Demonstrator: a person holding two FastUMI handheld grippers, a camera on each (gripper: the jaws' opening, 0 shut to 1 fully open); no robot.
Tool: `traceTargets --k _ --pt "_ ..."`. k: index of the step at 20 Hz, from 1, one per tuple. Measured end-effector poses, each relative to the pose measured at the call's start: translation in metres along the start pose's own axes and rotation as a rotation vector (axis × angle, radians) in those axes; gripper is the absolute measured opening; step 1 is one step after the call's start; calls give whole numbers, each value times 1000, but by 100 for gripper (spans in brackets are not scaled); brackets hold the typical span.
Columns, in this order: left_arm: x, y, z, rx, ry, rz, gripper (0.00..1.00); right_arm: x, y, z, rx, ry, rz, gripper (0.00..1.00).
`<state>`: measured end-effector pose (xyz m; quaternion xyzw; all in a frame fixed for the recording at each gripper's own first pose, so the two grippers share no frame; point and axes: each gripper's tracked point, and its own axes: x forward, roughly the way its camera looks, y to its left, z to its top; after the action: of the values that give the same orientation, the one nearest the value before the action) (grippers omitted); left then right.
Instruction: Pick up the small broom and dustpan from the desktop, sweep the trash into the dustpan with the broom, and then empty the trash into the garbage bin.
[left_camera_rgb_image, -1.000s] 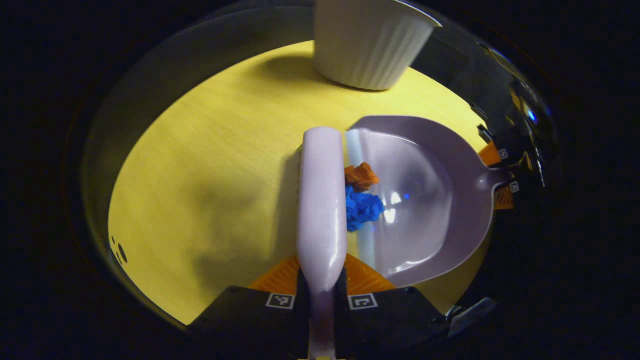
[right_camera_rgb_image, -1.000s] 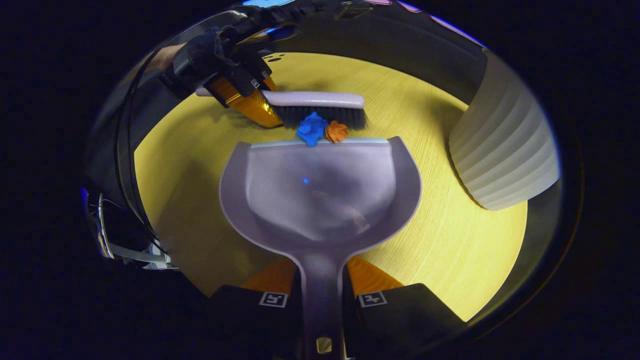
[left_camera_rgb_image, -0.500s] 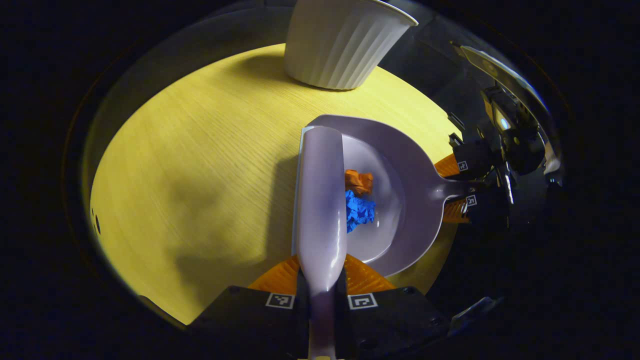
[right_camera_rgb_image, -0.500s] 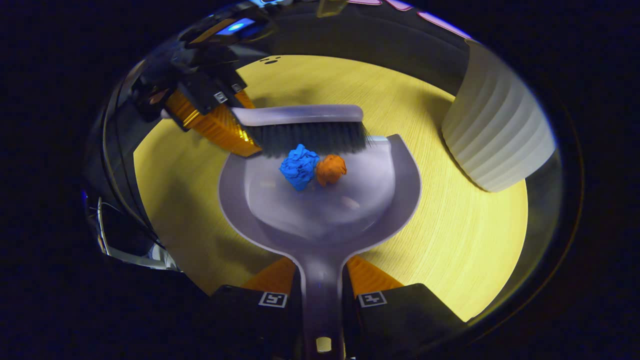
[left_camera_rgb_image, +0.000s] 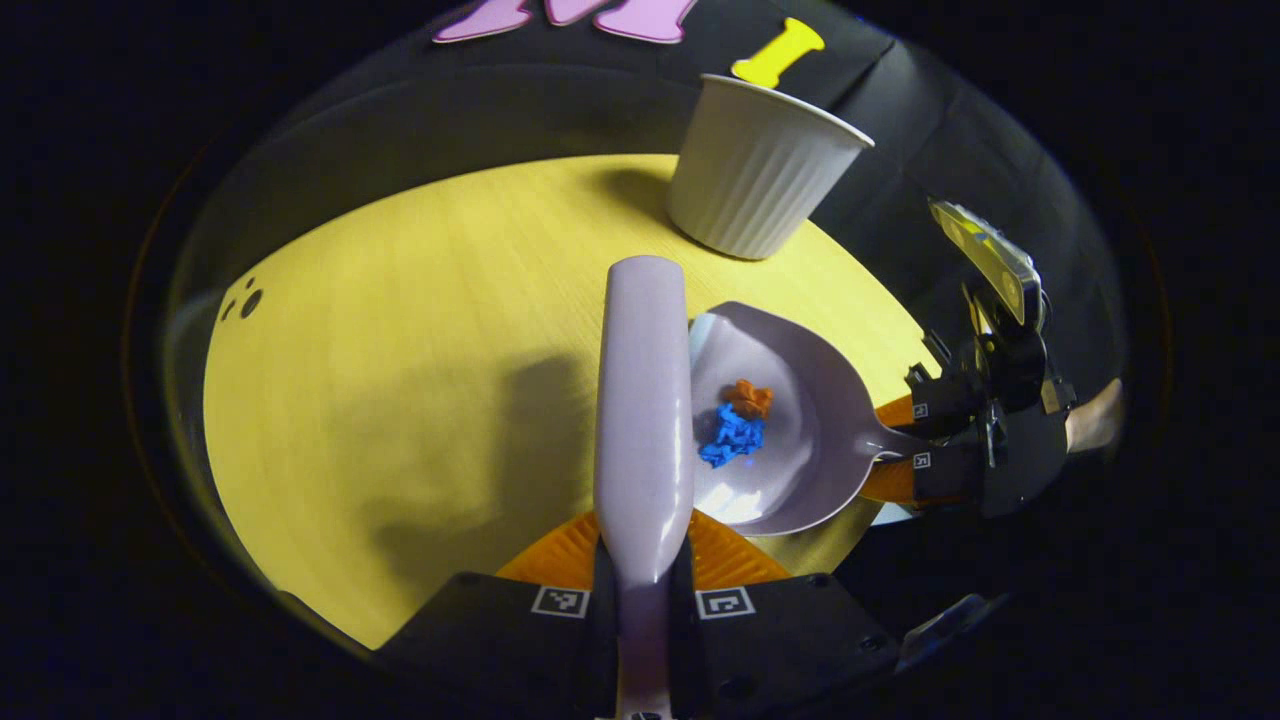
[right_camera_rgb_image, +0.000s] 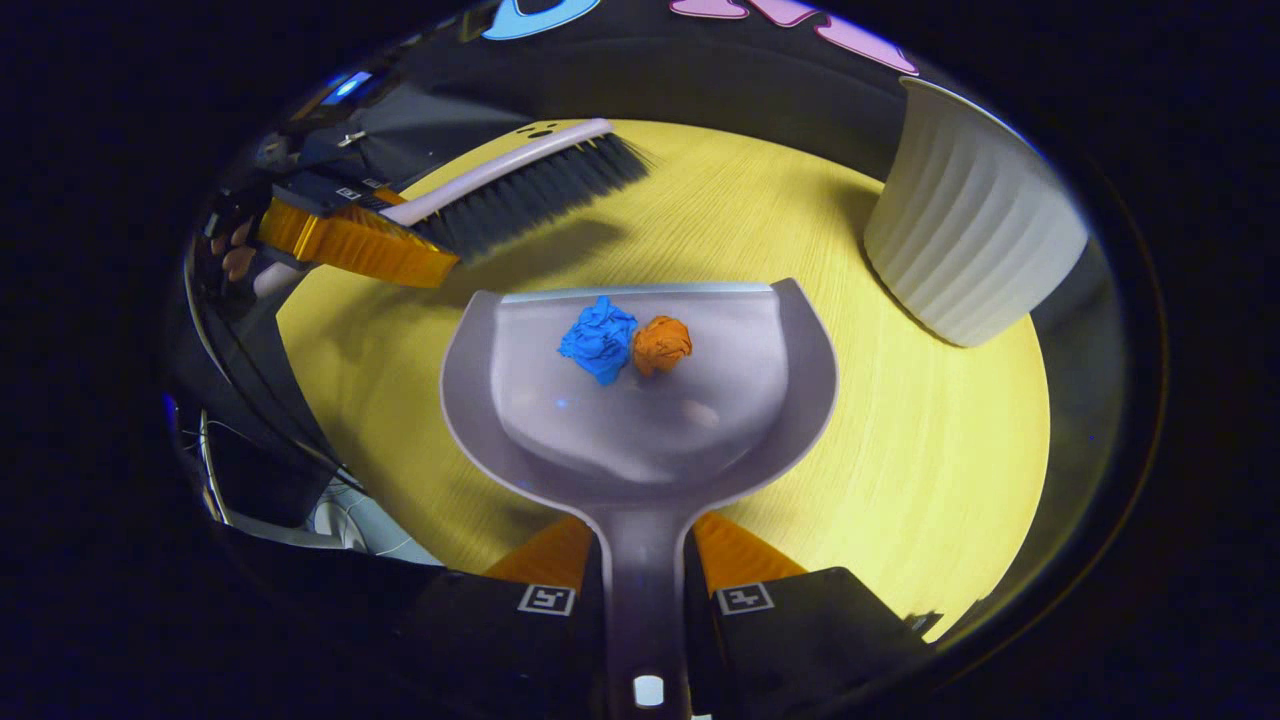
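broom (left_camera_rgb_image: 643, 400) bristles hidden beneath its back, garbage bin (right_camera_rgb_image: 965, 240) rim cut off

Lilac dustpan (right_camera_rgb_image: 640, 420); blue, orange trash (right_camera_rgb_image: 625, 345) (possibly paper).

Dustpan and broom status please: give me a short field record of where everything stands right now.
left gripper: shut on broom, lifted off the table
right gripper: shut on dustpan handle
trash: blue paper wad and orange paper wad, both inside dustpan, touching
garbage bin: white, ribbed, upright on the yellow table, beside dustpan
emptying: not yet done
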<state>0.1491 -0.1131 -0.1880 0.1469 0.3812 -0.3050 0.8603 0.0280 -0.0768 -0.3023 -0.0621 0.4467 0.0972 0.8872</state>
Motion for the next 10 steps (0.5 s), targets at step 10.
traceTargets --k 10 --pt "-2 33 -78 -206 -182 11 24 -76 4 33 122 -92 -127 36"
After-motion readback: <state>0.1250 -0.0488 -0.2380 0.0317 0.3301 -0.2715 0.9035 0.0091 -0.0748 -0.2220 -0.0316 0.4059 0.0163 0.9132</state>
